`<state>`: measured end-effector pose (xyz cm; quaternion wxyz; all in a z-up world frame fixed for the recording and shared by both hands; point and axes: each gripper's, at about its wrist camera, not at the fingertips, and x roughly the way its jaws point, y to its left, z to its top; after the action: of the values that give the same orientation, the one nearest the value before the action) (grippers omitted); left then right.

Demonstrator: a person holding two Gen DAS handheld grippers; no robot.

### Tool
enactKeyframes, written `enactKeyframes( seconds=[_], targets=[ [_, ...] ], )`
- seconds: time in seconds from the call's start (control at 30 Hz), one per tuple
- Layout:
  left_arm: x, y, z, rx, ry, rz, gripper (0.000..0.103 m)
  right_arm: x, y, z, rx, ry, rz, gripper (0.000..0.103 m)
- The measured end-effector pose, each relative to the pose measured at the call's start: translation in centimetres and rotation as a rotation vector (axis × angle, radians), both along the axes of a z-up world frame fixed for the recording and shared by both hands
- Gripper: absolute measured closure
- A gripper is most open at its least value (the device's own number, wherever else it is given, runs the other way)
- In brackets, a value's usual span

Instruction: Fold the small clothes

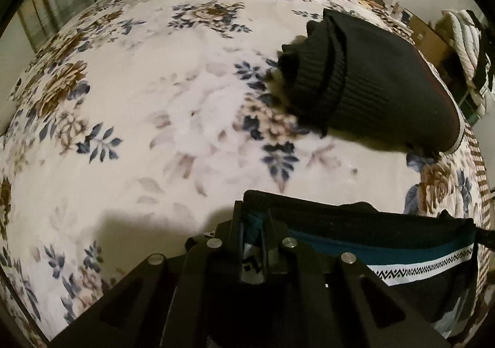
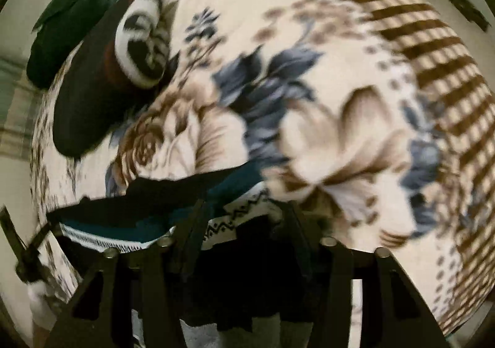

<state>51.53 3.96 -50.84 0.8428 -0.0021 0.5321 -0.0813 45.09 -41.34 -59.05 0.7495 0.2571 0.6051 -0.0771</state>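
Between your left gripper (image 1: 252, 242) fingers, closed tight: corner of teal-banded garment (image 1: 386, 250), stretched toward right gripper (image 2: 244, 224), seemingly clamped on other end, blur hid detail. Risk: uneven pull could have slipped cloth, dragged it onto black sock pile (image 1: 377, 82) ahead.

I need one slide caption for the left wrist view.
Left hand-held gripper grips a teal-banded garment above a floral bedspread.
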Motion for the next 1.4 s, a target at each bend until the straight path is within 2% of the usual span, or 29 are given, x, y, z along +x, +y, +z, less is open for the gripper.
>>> enactKeyframes(
  seconds=[0.03,0.13,0.2,0.3,0.43,0.5,0.57,0.6,0.63,0.67,0.7,0.77,0.87,1.0,1.07,1.13,1.2,1.23,1.3,1.4],
  targets=[
    [0.0,0.0,0.2,0.002,-0.005,0.006,0.097,0.2,0.3,-0.1,-0.023,0.001,0.018,0.099],
    [0.0,0.2,0.7,-0.002,-0.011,0.023,0.097,-0.2,0.6,1.4,-0.166,-0.034,0.017,0.100],
    [0.1,0.3,0.9,-0.001,-0.013,0.021,0.097,-1.3,-0.6,3.1,-0.198,-0.073,-0.051,0.100],
    [0.9,0.1,0.0,0.008,0.009,0.013,0.097,-2.1,-1.9,3.5,-0.193,-0.065,-0.104,0.100],
    [2.4,-0.2,-3.5,0.023,0.116,0.009,0.096,-1.0,-2.1,0.8,-0.166,-0.001,-0.121,0.100],
    [2.9,0.2,-4.4,0.008,0.160,0.017,0.093,-0.4,-2.6,-0.7,-0.086,0.040,-0.138,0.099],
    [3.0,1.1,-3.9,-0.044,0.182,0.039,0.092,-0.8,-3.4,-0.8,0.002,0.044,-0.169,0.090],
    [2.7,1.7,-3.0,-0.071,0.181,0.049,0.088,-1.4,-3.6,-0.1,0.008,0.029,-0.178,0.086],
    [2.3,2.1,-2.4,-0.089,0.180,0.057,0.083,-2.1,-3.8,0.7,0.015,0.011,-0.177,0.072],
    [1.4,3.1,-1.3,-0.133,0.173,0.071,0.076,-3.4,-3.9,1.7,0.036,-0.013,-0.173,0.063],
    [0.6,3.8,-0.5,-0.161,0.166,0.085,0.068,-4.9,-3.9,2.6,0.060,-0.030,-0.176,0.062],
    [-1.4,5.0,0.5,-0.195,0.162,0.110,0.059,-7.6,-3.7,3.5,0.093,-0.022,-0.176,0.062],
    [-4.9,5.9,0.6,-0.199,0.180,0.129,0.057,-11.3,-1.8,3.9,0.137,0.009,-0.153,0.062],
    [-7.9,5.2,-1.3,-0.129,0.221,0.108,0.057,-12.8,1.2,1.8,0.125,0.073,-0.095,0.062],
    [-8.8,4.6,-2.7,-0.117,0.257,0.100,0.057,-12.8,2.5,0.8,0.108,0.093,-0.064,0.095],
    [-9.6,4.3,-3.8,-0.075,0.266,0.084,0.057,-13.2,3.1,1.2,-0.005,0.112,-0.043,0.096],
    [-9.9,4.2,-4.5,-0.064,0.273,0.077,0.056,-14.2,1.6,1.8,-0.098,0.121,-0.115,0.097],
    [-10.0,4.2,-4.8,-0.069,0.279,0.073,0.054,-14.6,0.6,1.6,-0.101,0.132,-0.150,0.097],
    [-10.0,4.0,-4.8,-0.066,0.280,0.062,0.053,-15.1,-0.9,0.2,-0.046,0.164,-0.205,0.097],
    [-10.0,4.1,-4.2,-0.068,0.286,0.065,0.054,-14.4,-0.1,-0.2,-0.035,0.173,-0.161,0.096]
  ],
)
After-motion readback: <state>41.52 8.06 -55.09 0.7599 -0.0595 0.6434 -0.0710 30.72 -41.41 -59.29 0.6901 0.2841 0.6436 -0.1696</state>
